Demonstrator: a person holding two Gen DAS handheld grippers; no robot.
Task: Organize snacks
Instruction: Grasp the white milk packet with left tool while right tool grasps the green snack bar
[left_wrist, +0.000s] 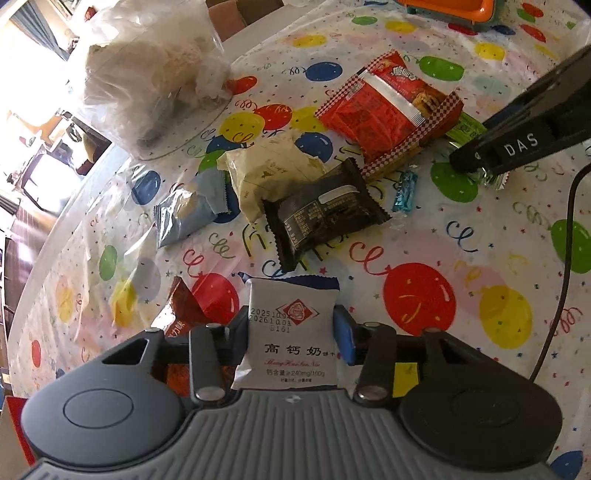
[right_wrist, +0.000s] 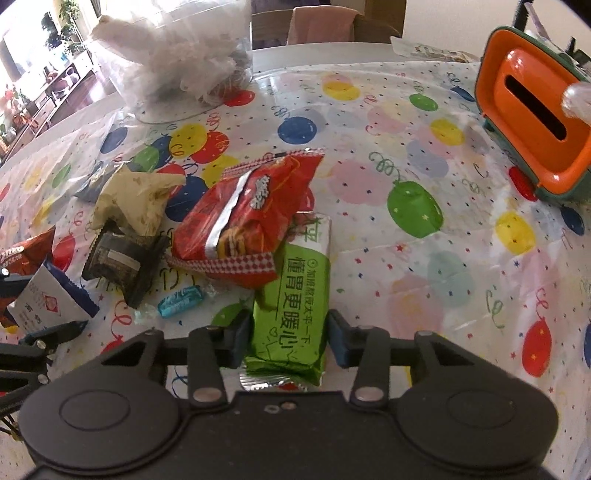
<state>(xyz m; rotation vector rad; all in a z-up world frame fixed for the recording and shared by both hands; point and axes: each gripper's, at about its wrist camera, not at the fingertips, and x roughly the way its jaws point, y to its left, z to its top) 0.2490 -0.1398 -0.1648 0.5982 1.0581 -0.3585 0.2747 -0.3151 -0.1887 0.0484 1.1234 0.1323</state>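
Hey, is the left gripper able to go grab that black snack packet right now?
Probably not yet. The left gripper is already closed on a white biscuit packet, so its jaws are occupied. The black snack packet itself lies uncovered on the table just ahead, only its far end tucked against the cream wrapper.

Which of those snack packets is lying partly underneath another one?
The green packet between the right tool's fingers: its far end is tucked under the big red packet. The black packet lies uncovered.
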